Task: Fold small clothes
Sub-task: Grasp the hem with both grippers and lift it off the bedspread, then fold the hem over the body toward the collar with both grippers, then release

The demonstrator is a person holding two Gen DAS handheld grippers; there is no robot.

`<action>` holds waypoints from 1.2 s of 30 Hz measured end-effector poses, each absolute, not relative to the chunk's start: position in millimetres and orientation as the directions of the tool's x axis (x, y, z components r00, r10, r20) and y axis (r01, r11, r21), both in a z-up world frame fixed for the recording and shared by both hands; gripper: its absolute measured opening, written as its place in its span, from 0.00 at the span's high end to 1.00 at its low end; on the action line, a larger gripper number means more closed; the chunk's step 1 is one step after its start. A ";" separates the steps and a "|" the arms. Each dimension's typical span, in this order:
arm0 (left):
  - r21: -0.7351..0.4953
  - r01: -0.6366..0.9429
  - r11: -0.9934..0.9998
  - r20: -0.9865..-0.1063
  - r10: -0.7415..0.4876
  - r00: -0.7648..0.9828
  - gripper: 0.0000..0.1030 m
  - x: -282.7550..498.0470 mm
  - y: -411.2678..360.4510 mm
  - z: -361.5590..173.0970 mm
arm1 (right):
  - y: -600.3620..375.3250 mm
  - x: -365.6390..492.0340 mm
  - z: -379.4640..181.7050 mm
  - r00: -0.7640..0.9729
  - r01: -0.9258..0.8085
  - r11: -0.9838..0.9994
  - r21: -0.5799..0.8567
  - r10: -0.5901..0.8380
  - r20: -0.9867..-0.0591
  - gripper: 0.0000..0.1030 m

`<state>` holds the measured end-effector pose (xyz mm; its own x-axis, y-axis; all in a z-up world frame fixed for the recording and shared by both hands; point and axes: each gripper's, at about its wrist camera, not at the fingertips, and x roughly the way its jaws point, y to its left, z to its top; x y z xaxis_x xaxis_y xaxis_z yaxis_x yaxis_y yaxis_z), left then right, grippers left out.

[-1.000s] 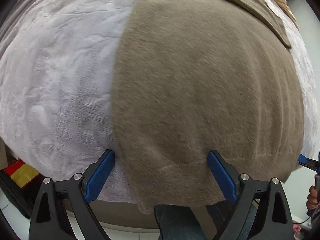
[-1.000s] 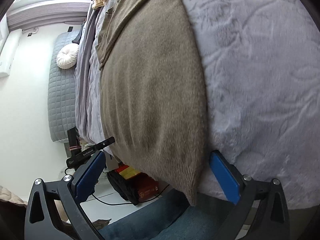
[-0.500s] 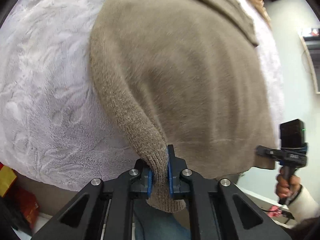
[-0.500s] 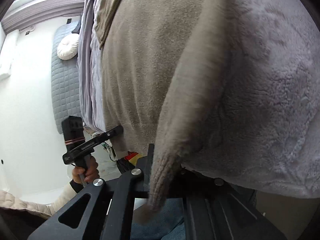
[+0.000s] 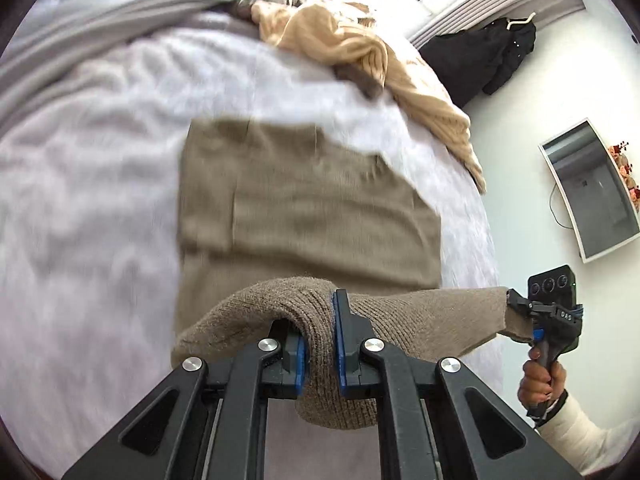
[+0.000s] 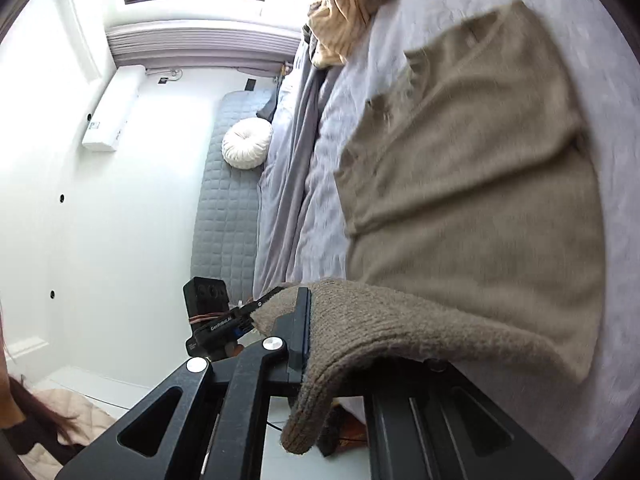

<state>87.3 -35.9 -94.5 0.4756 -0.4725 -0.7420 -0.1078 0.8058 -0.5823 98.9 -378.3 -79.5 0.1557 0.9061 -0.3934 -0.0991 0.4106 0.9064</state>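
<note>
Left hand-held gripper [image 5: 320,344] and right hand-held gripper [image 6: 310,334] both clamp the sweater [image 5: 304,208] hem (raised off the bed [image 5: 88,184]); tan knit heap [image 5: 340,40] beyond.

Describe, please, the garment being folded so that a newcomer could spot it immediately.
Start at the white fleecy blanket covering the bed. Flat in its middle lies a taupe knitted sweater, its near hem pinched by the left gripper and the right gripper. Unlike the paler tan knit crumpled behind, it is spread smooth.
</note>
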 end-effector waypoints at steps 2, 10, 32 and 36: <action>-0.541 -0.098 0.836 -0.755 -0.430 0.495 0.88 135.2 -31.0 -98.5 | -376.1 141.4 -72.2 0.181 -0.127 0.424 0.897 0.899 -0.399 0.94; -0.445 -0.171 0.879 -0.825 -0.328 0.460 0.88 258.4 -31.8 -162.5 | -363.1 267.7 -112.3 0.235 -0.050 0.515 0.856 0.839 -0.491 0.94; -0.206 -0.053 0.977 -0.887 -0.163 0.433 0.01 257.6 -14.7 -146.5 | -392.6 310.4 -131.4 0.442 0.187 0.606 0.773 0.651 -0.618 0.33; -0.278 -0.046 0.959 -0.891 -0.240 0.384 0.13 265.9 -20.3 -169.8 | -390.8 305.5 -115.8 0.430 0.144 0.684 0.715 0.607 -0.668 0.36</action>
<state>265.9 -20.3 -169.8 0.3842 -0.2403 -0.8914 -0.0456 0.9594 -0.2783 305.5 -390.8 -115.8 0.4304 0.6071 -0.6680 0.1440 0.6844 0.7147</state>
